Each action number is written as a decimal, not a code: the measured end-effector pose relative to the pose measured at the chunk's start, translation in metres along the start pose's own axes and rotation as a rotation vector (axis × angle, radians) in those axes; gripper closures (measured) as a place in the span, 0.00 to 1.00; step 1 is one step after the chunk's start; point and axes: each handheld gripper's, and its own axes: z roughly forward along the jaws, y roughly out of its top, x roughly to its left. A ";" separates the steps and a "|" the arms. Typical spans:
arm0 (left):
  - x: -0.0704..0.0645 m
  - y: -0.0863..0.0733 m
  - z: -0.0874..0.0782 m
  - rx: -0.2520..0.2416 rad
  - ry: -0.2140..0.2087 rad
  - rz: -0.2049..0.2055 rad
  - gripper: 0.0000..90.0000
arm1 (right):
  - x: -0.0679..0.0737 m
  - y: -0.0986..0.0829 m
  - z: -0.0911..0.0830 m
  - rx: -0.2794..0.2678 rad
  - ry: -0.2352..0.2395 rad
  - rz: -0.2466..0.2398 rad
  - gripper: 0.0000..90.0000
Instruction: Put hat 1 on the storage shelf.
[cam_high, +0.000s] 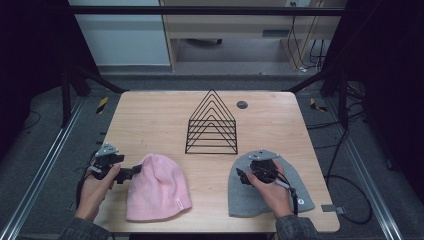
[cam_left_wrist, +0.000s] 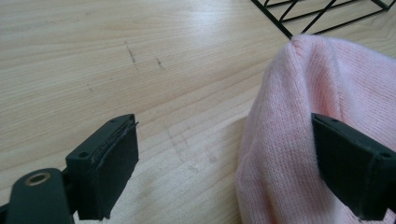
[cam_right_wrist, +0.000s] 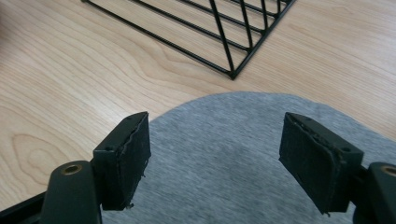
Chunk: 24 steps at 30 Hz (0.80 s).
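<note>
The left gripper (cam_high: 131, 172) has wide fingers at the pink hat (cam_high: 157, 187); the right gripper (cam_high: 243, 176), fingers also wide, is over the grey hat (cam_high: 250, 200).

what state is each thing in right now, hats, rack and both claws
pink beanie: lying flat, its left edge between the left claw's open jaws
grey beanie: lying flat, not gripped
wire rack: upright, empty
left claw: open, astride the pink beanie's edge
right claw: open, over the grey beanie's crown
</note>
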 end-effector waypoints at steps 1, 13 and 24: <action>0.000 -0.001 0.000 0.001 -0.005 -0.006 0.11 | -0.001 -0.001 0.000 0.004 -0.002 -0.001 0.28; -0.021 0.017 -0.005 0.030 -0.076 0.104 0.14 | -0.007 -0.003 -0.004 -0.004 0.012 0.032 0.30; -0.019 0.049 0.023 0.068 -0.116 0.118 0.24 | -0.023 -0.008 -0.022 -0.009 -0.015 0.112 0.31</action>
